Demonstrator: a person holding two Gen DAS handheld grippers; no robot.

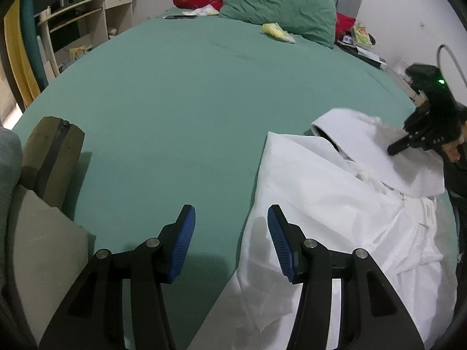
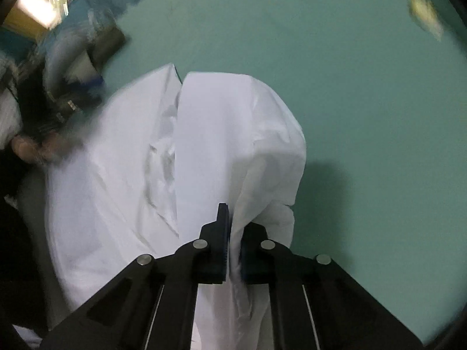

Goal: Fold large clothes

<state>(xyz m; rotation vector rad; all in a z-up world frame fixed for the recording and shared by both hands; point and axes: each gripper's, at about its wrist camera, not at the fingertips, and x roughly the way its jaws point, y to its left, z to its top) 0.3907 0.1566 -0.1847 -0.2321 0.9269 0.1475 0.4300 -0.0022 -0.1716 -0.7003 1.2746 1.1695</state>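
Lying on: white garment (image 1: 335,204) is resting crumpled on the green bed (image 1: 181,93), toward its near right side.
Garment look: thin white fabric is creasing and bunching; one folded flap is lifting up.
Right gripper (image 2: 232,242): jaws are pinching a gathered fold of the garment, which is draping ahead of them.
Left gripper (image 1: 232,242): jaws are standing apart, gripping nothing; its right pad (image 1: 278,242) is hovering over the garment's left edge.

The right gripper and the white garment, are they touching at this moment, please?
Touching. The right wrist view shows the right gripper shut on a bunched fold of the white garment, with cloth pinched between its blue pads and hanging from them.
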